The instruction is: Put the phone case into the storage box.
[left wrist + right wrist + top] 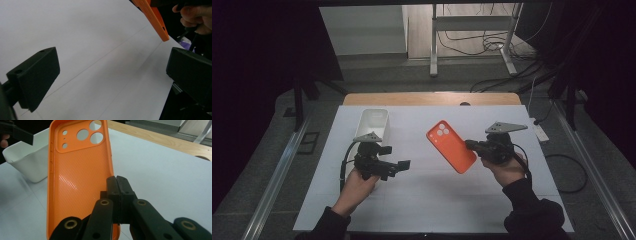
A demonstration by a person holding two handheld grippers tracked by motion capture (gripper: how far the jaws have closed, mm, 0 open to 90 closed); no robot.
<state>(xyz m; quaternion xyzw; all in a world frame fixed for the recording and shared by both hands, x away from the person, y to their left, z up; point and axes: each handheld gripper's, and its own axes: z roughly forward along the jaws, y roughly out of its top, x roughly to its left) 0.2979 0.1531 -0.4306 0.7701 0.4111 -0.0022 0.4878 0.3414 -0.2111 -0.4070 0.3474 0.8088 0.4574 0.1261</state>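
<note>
my right fingers (117, 185) are clamped on the long edge of the orange phone case (77, 182), held above the tabletop (432, 190) – light, bendy, slick, so i pinch the rim; left fingers (110, 75) apart, empty

— We see an orange case (451, 146), same orange inside and out.

— Inside, in the right gripper view, we find a fine dotted texture over the orange, with a pale sheen where light catches it.

— The right gripper (470, 145) is black, with brass-coloured rings on its arms and a grey plate (506, 127) on top. The left gripper (403, 164) is black too.

— We see a white bin (374, 123), on a white sheet (427, 195) crossed by faint grey lines.

— Past the sheet we see a light wood table edge (432, 98).

— Both sleeves (532, 217) are black.
</note>
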